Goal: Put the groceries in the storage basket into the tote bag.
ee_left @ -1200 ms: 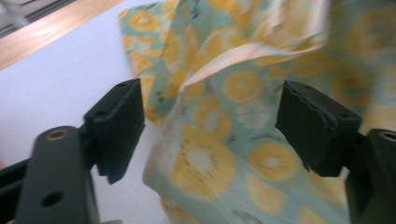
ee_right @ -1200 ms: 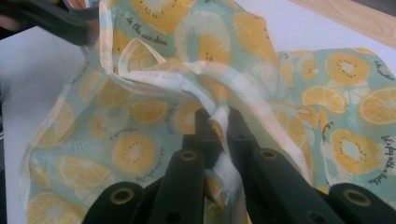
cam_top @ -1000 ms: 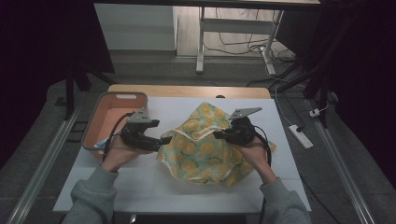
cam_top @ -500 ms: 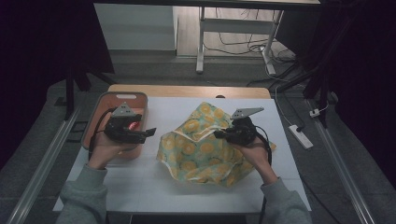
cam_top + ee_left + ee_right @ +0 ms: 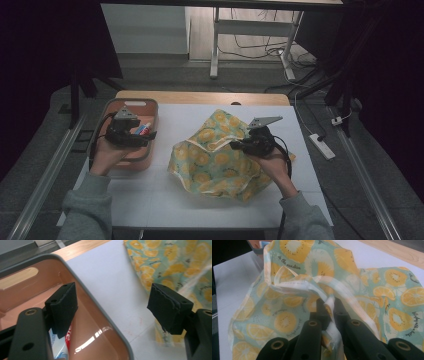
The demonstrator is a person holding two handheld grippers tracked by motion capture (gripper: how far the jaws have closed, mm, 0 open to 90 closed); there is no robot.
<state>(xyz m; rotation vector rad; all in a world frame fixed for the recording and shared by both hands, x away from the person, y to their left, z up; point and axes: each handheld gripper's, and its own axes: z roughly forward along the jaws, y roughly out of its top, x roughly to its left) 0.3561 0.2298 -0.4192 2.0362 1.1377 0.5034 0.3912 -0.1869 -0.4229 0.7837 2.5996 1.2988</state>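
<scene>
— Citrus-print green fabric bag (image 5: 220, 160) sits centre frame, its white hem pinched tight by the right gripper (image 5: 239, 145).
— Nothing's inside yet; the left gripper (image 5: 150, 136), jaws wide and empty, hovers over the pink plastic tray (image 5: 150, 106) at left, perhaps fetching something.

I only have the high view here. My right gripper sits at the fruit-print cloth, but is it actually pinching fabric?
Observer: Yes. In the right gripper view the right gripper is shut on the white hem of the cloth.
Operator: And the left one over the tray, open or shut?
Observer: Open. The left gripper view shows the left gripper with jaws wide apart and nothing between them.
Operator: Where does it sit against the tray?
Observer: It straddles the grey rim of the tray: one jaw inside, one over the white table.
Operator: Anything in the tray?
Observer: A red, white and blue packet lies just below the inner jaw.
</scene>
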